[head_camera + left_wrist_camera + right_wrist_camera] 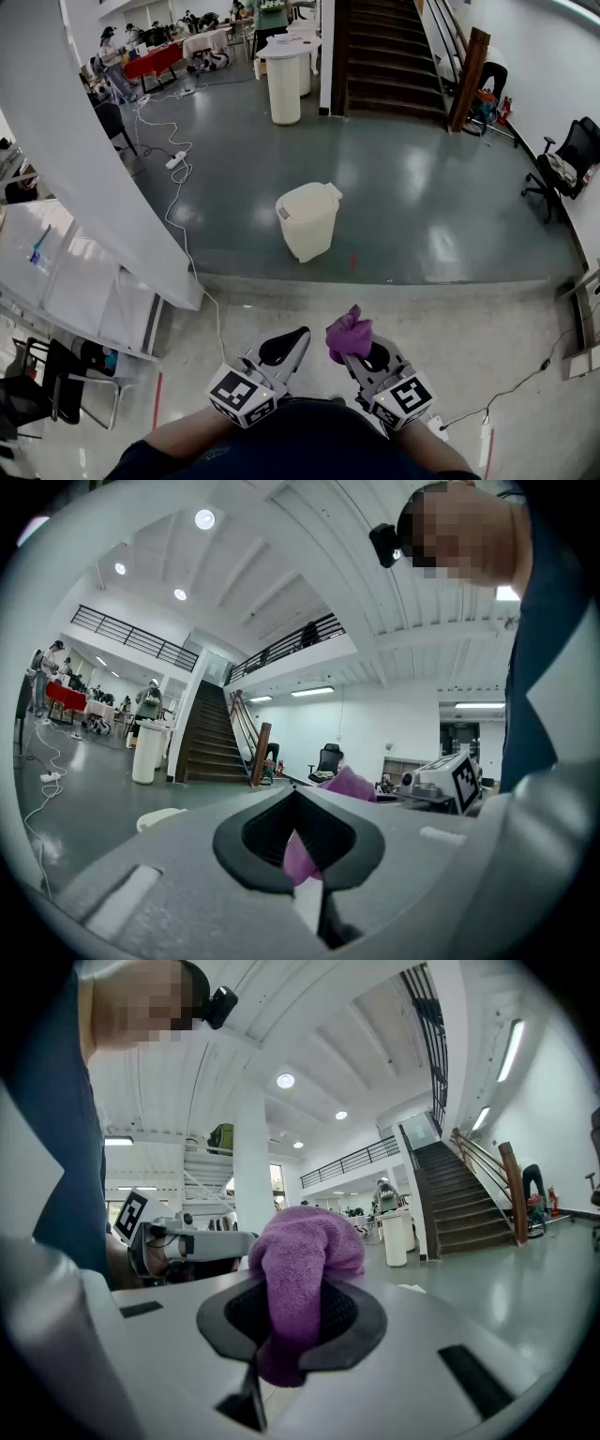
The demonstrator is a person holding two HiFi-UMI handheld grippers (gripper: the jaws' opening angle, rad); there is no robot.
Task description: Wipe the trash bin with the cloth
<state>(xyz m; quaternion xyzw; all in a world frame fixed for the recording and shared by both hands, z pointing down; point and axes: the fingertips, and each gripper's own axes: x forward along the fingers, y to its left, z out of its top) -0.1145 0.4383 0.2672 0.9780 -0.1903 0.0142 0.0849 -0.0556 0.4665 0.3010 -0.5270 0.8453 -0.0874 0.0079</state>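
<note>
Cloth (349, 335), purple, clamped in right gripper (364, 352); left gripper (292, 337) closed, empty; trash bin (307, 220) on floor (422, 197) well ahead, lid down.

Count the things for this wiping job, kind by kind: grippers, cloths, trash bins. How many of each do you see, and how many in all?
grippers: 2, the left gripper and the right gripper
purple cloth: 1
trash bin: 1
total: 4
</note>
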